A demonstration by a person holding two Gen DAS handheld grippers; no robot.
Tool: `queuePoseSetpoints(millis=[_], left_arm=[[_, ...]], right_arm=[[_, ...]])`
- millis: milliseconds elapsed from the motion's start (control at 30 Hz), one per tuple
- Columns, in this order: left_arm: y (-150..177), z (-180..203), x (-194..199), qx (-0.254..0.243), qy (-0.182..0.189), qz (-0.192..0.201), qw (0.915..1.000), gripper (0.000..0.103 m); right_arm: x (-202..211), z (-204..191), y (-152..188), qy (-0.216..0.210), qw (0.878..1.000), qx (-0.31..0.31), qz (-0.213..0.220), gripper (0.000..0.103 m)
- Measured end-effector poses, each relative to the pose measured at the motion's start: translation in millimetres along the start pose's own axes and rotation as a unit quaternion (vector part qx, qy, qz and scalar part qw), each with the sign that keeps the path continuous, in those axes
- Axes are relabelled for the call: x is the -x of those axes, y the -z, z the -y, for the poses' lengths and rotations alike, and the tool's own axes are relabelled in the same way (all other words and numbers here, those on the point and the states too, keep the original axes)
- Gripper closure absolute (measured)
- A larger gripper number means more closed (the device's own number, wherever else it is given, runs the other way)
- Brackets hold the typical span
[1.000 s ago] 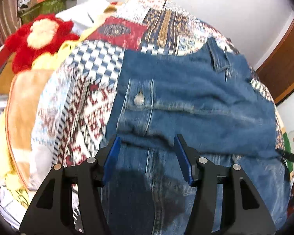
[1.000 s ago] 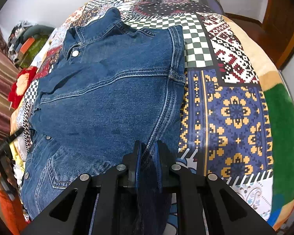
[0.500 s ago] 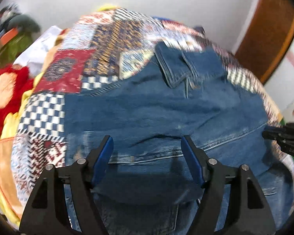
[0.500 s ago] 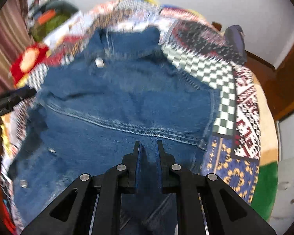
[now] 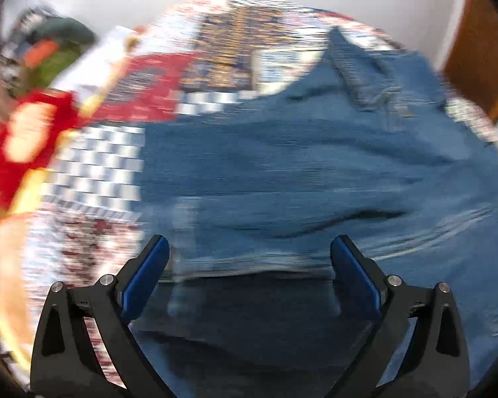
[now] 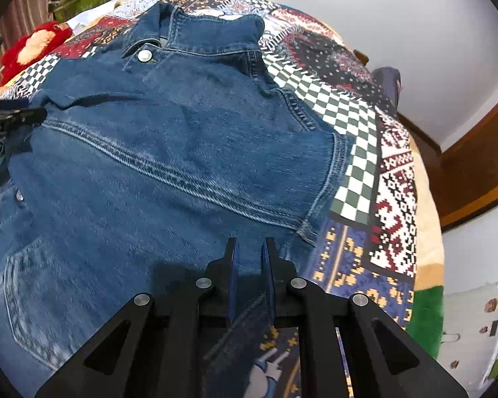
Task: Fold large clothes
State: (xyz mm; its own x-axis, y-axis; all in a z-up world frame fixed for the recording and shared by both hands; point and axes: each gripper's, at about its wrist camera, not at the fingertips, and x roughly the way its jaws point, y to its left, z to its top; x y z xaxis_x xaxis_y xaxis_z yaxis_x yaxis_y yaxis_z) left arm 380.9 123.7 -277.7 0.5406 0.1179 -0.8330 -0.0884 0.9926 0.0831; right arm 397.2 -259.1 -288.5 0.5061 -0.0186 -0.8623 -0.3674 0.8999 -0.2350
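No legible writing | denim jacket (image 6: 182,152) | patchwork quilt (image 6: 358,179)

The right claw (image 6: 250,258) pinches the denim jacket's (image 6: 182,152) edge over a patchwork blanket (image 6: 395,179).

My left view is smeared sideways with motion blur; my right is sharp, evenly lit, shadowed at six o'clock, edges bowed and dark-cornered.

1. Denim jacket (image 6: 169,152): mid-blue, paler stitched seams, silver button.
2. Bedspread (image 6: 358,172): patchwork of green-white checks, red-white geometric, navy-gold motifs.
3. Plush toy (image 6: 33,49): red, orange centre.
4. Claw pads (image 5: 142,278): blue.
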Motion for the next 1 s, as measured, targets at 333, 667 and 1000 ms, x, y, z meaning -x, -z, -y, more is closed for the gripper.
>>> queuePoseSetpoints(millis=[333, 667, 1000], left_arm=[[43.9, -55.6, -3.1, 0.04, -0.035, -0.049, 0.9974, 0.003], [39.4, -84.6, 46.6, 0.068, -0.037, -0.005, 0.997, 0.004], [-23.7, -107.1, 31.7, 0.087, 0.031, -0.001, 0.9958, 0.004]], right_arm=[[1.5, 19.4, 24.7, 0.038, 0.999, -0.028, -0.008, 0.041], [9.9, 79.9, 33.9, -0.013, 0.989, -0.146, -0.014, 0.016], [23.9, 111.9, -16.1, -0.127, 0.964, -0.228, 0.044, 0.016]])
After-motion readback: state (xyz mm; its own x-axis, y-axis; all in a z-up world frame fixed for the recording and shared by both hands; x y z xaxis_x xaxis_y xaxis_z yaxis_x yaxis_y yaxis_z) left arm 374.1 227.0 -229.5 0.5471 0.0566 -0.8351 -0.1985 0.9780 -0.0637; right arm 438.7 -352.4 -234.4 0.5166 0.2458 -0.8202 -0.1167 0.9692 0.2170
